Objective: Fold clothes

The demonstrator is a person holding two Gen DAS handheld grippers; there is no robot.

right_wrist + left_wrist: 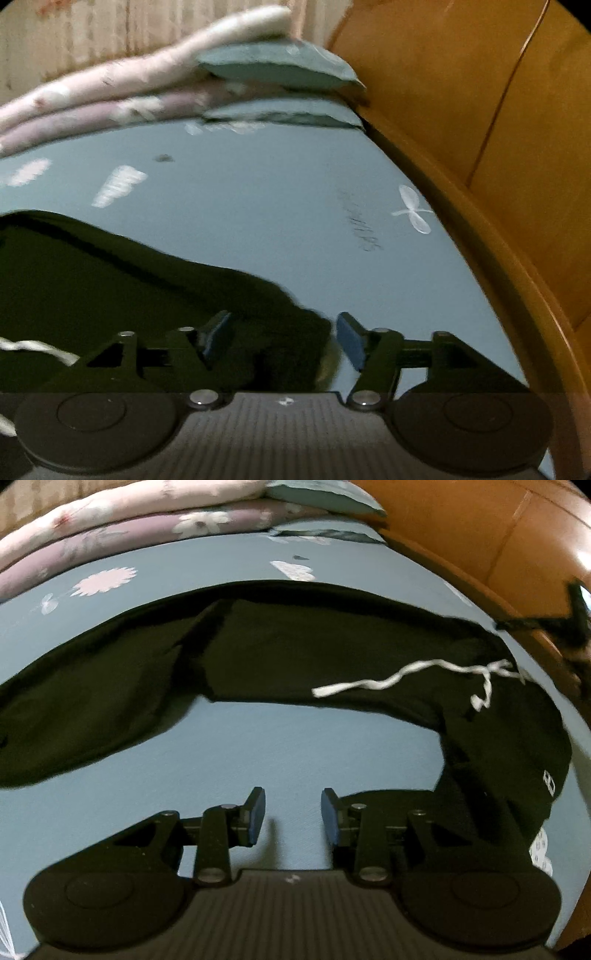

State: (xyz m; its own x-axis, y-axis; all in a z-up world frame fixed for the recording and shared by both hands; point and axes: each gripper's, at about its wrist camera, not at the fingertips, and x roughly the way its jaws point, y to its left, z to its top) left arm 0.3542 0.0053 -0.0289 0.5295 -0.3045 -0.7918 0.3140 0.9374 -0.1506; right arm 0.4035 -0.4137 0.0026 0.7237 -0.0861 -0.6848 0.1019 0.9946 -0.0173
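The left hand-held gripper hovers with jaws apart and empty over bare blue floral bedsheet; the right hand-held gripper stands wider, nothing clamped. The black drawstring trousers lie just beyond — long axis left to right, waistband and white cord rightward, nearer the right hand.

A bed with a blue flowered sheet carries everything. Black trousers with a white drawstring lie flat beyond the left jaws. Folded pink quilts and blue pillows lie farther beyond.
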